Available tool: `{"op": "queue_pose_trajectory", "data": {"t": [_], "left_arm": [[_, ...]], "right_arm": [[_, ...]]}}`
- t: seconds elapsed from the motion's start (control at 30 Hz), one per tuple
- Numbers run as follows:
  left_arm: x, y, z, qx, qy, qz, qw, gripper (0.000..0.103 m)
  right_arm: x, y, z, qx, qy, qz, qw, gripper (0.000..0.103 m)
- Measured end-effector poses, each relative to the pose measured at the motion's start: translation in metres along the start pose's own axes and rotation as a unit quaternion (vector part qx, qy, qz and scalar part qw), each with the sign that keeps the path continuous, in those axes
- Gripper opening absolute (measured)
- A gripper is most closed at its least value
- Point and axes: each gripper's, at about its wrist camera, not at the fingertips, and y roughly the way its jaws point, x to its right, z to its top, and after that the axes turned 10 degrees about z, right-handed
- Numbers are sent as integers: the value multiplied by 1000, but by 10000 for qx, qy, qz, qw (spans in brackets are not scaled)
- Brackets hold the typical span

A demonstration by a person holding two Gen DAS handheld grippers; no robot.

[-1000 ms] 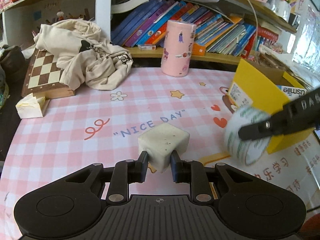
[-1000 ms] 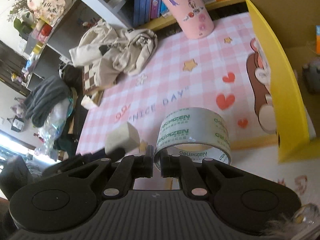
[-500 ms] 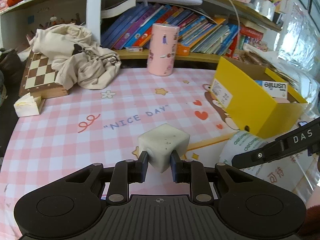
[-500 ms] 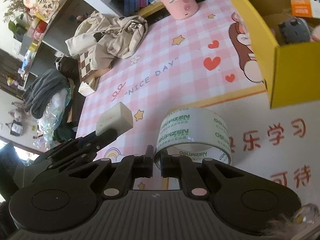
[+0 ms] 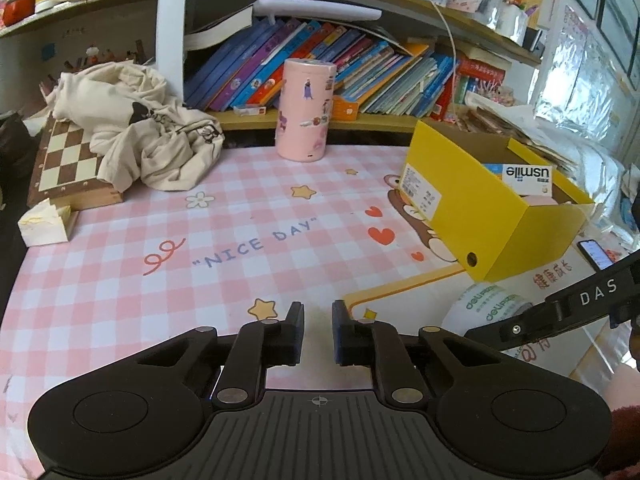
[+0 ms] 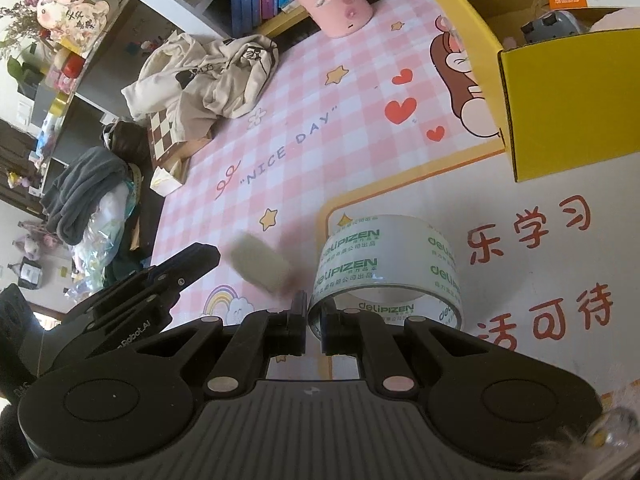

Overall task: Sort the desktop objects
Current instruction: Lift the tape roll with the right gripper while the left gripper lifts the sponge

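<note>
1. Left gripper [image 5: 318,330] — I am holding it low over the pink checked desk mat [image 5: 240,216], its fingers parted with bare mat showing between them; it is grasping nothing.

2. Pale block [image 6: 260,266] — in the right wrist view it is showing as a motion-blurred smear at about 10 o'clock from the right fingertips, just beside the tip of the left gripper and apart from it. I cannot tell whether it is airborne or already touching the mat. In the left wrist view it is not showing at all.

3. Right gripper [image 6: 314,322] — I am keeping its fingers clenched on the near wall of the tape roll [image 6: 390,268], one finger outside and one inside the ring. The roll is sitting low over the white panel of the mat; whether it is touching I cannot tell.

4. Yellow box [image 6: 560,128] — it is standing open at about 1 o'clock from the roll, well apart, already holding a carton and other small items.

5. Step in hand, as I am judging it — the block is loose and unsorted, while the tape is gripped but not yet delivered.

6. Next move, as I am judging it — I am needing to lift the roll clear of the box's near wall before letting go, and to re-centre the left fingers on the block once it is lying still.
</note>
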Motion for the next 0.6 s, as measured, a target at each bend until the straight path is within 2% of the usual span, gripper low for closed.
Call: {"op": "queue_pose_trajectory", "data": {"t": [0.1, 0.27, 0.37, 0.47, 0.5, 0.53, 0.6], "left_arm": [[1, 2, -1, -25, 28, -47, 10000, 5], [0, 3, -3, -37, 44, -47, 10000, 4], [0, 4, -3, -57, 44, 15, 10000, 5], [-4, 6, -7, -144, 11, 207, 9997, 12], [-5, 7, -9, -181, 6, 264, 9995, 22], [-6, 8, -10, -214, -4, 327, 9992, 38], [-9, 9, -14, -212, -26, 472, 9987, 59]], "right_arm": [[1, -2, -1, 39, 27, -29, 10000, 6], [4, -6, -3, 98, 86, -78, 9999, 7], [4, -7, -4, 112, 99, -106, 9998, 6], [4, -7, -5, 93, 84, -113, 9999, 7], [3, -6, -6, 73, 78, -117, 9999, 7], [3, -6, -7, 51, 75, -121, 9999, 7], [3, -4, -8, -7, 68, -134, 9999, 7]]}}
